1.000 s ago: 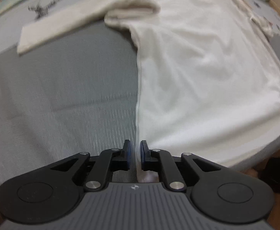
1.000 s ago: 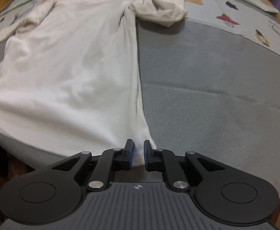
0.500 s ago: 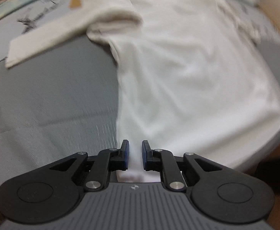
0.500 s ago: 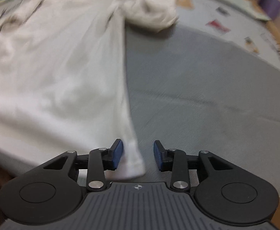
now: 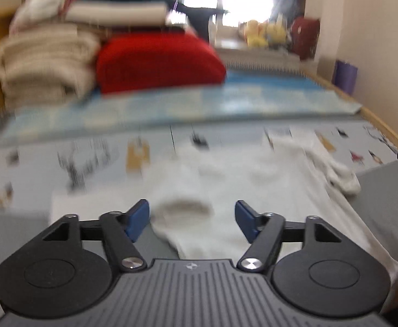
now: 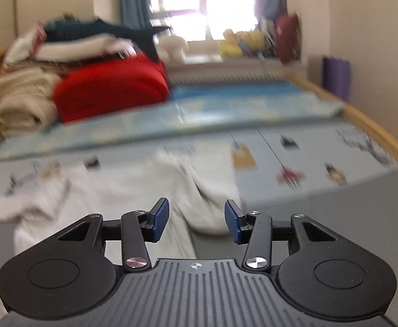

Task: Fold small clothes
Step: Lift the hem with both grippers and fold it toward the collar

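Observation:
A white long-sleeved shirt (image 5: 267,188) lies spread flat on the bed, its sleeves folded in near the shoulders. In the left wrist view my left gripper (image 5: 190,222) hangs above the shirt's near left part, its jaws opening wide with nothing pressed between the blue pads. In the right wrist view the shirt (image 6: 133,179) lies below and ahead, and its bunched right sleeve (image 6: 212,196) shows past the fingers. My right gripper (image 6: 196,222) is raised above it, jaws opening, gripping nothing. Both views are blurred by motion.
The shirt rests on a grey mat (image 6: 321,218) over a pale printed sheet (image 5: 90,158). At the head of the bed are a red cushion (image 5: 158,62) and stacked folded blankets (image 5: 43,62). A wooden bed rail (image 6: 376,133) runs along the right.
Both grippers let go of the shirt's bottom hem, opened, rose and tilted up; the views now show the far end of the bed. The shirt lies where it was.

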The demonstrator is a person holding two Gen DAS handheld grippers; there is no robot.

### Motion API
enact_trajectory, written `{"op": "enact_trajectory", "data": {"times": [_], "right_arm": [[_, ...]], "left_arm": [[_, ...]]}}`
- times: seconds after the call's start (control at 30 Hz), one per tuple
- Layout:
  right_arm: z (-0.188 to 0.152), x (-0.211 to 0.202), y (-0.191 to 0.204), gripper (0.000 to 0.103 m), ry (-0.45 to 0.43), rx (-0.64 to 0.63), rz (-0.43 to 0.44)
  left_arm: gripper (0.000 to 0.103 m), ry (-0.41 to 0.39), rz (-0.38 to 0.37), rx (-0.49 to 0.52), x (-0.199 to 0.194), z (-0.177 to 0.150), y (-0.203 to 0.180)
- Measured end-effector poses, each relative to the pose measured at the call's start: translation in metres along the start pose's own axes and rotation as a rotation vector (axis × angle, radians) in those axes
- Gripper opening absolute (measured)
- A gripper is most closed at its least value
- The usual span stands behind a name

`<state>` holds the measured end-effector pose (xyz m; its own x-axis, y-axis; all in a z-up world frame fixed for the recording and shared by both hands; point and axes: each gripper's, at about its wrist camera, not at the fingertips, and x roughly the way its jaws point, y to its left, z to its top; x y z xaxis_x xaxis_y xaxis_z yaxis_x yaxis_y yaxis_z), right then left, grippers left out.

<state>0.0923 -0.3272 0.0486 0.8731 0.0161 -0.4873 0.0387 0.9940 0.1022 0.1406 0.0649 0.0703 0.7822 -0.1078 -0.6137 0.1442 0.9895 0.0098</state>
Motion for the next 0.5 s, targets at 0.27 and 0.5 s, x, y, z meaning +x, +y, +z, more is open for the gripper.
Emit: {"op": "enact_trajectory", "data": {"times": [0.27,0.5], "right_arm": [[0.063,0.045,0.060,0.047,-0.019,-0.006,0.062],[0.065,0.097,0.091,0.012,-0.049,0.017,0.019]], "left_arm": [[0.044,0.049,0.081,-0.109,0.078,0.024,0.066],[0.008,0.173,0.142,-0.402,0.130,0.009,0.188]]}}
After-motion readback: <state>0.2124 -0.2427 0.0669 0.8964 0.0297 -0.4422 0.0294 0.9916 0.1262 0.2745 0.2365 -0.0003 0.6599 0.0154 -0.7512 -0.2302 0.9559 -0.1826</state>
